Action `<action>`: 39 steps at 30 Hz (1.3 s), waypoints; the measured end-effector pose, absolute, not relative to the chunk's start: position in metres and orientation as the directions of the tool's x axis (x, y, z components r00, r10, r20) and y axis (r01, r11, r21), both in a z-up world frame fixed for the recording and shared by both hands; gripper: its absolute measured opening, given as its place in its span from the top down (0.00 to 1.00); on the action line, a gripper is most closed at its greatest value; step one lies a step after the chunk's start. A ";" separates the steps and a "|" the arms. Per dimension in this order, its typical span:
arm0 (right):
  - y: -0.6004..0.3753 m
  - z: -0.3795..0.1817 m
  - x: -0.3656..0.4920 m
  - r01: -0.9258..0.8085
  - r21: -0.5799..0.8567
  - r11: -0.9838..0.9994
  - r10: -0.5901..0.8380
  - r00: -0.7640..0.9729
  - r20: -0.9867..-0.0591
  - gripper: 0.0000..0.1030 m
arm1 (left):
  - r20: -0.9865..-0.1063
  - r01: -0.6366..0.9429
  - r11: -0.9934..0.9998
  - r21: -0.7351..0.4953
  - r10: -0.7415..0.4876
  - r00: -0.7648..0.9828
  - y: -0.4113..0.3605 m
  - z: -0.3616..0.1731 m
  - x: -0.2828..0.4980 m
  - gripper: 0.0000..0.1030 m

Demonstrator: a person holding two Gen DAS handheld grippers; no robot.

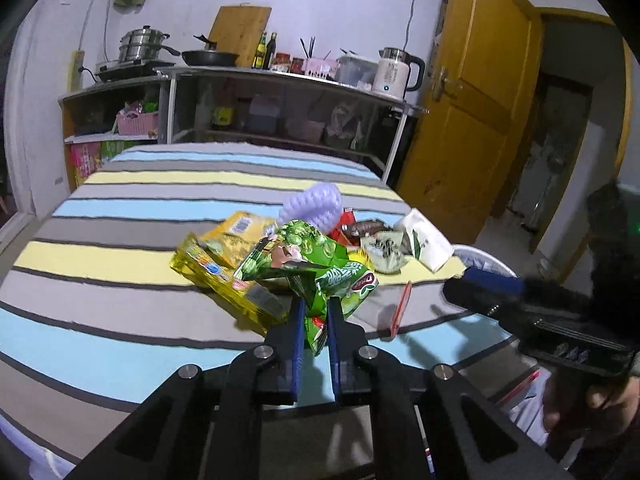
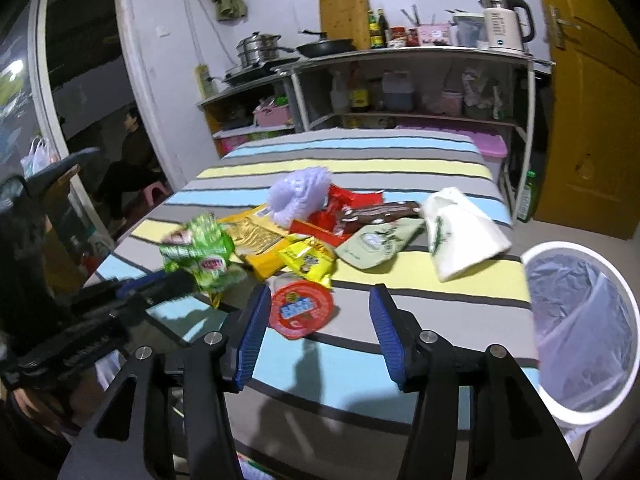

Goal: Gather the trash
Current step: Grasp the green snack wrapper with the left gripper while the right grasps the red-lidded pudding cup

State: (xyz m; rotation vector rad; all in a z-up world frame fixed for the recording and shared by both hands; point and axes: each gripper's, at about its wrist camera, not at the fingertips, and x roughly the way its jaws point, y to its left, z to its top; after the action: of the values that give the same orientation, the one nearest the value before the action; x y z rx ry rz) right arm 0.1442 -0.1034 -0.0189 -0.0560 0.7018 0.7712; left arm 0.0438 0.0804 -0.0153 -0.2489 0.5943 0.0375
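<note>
The left gripper has its jaws clenched on the green snack bag, lifted just off the striped bed. Only the right wrist view shows the right gripper with jaws spread wide and empty, the red round lid lying between them, and the lined white bin to their right.

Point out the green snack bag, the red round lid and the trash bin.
green snack bag [image 1: 304,264]: left wrist view, on its printed front.
red round lid [image 2: 301,309]: right wrist view, on the lid's centre.
trash bin [image 2: 536,254]: right wrist view, on its white rim.
</note>
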 end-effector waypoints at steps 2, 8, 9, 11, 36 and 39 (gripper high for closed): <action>-0.096 -0.022 0.147 -0.669 0.195 0.717 0.623 0.489 -0.611 0.49 | -0.546 -0.111 0.968 -0.224 -0.031 0.837 0.084 -0.010 0.041 0.90; -0.078 -0.033 0.156 -0.696 0.183 0.695 0.621 0.452 -0.640 0.49 | -0.532 -0.131 0.965 -0.228 -0.011 0.846 0.094 -0.005 0.038 0.90; -0.075 -0.036 0.158 -0.699 0.183 0.692 0.620 0.445 -0.646 0.49 | -0.532 -0.132 0.964 -0.229 -0.010 0.847 0.095 -0.005 0.038 0.90; -0.070 -0.040 0.160 -0.701 0.177 0.691 0.613 0.438 -0.657 0.49 | -0.531 -0.133 0.964 -0.231 -0.010 0.847 0.098 -0.005 0.038 0.90; -0.113 -0.020 0.148 -0.631 0.213 0.746 0.596 0.491 -0.635 0.56 | -0.537 -0.079 0.977 -0.196 -0.040 0.843 0.065 0.002 0.047 0.90; -0.126 -0.015 0.147 -0.613 0.218 0.760 0.591 0.510 -0.625 0.56 | -0.536 -0.055 0.980 -0.192 -0.058 0.842 0.054 0.005 0.052 0.90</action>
State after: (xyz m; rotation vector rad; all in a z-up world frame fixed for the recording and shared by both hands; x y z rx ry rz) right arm 0.1469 -0.1263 -0.0147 -0.0327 0.7398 0.7246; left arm 0.0518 0.0541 0.0045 -0.2042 0.5705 -0.0018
